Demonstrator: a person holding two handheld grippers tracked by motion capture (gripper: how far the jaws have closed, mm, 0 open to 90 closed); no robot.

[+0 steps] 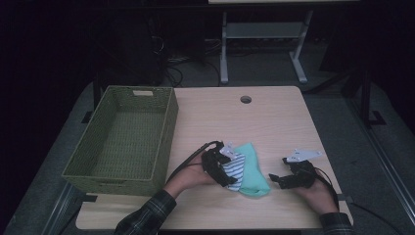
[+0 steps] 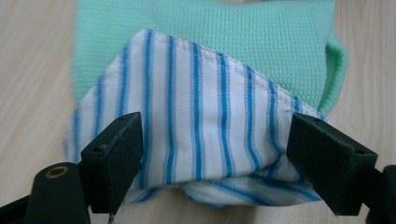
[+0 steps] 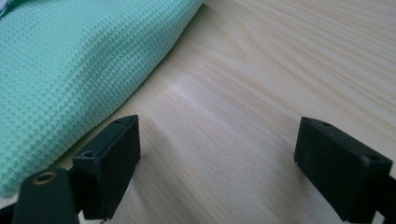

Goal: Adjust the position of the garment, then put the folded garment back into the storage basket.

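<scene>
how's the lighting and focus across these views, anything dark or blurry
High view: dim, room around the table nearly black. Left gripper view: bright, striped cloth sharp, the near black jaws slightly soft. Right gripper view: evenly lit, green cloth weave crisp, wood grain softens towards the top.

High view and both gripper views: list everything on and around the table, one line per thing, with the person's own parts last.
table: one, light wood, centre, with a round hole near its far edge
basket: one, green woven, on the table's left part, nothing visible inside
green cloth: one, mint waffle weave, on the table near the front edge
striped cloth: one, white with blue stripes, lying on the green cloth's left part
second table frame: one, pale legs, on the dark floor beyond
left gripper: one, black, jaws open on either side of the striped cloth
right gripper: one, black, jaws open over bare wood beside the green cloth
sleeves: two, dark plaid, bottom edge
</scene>
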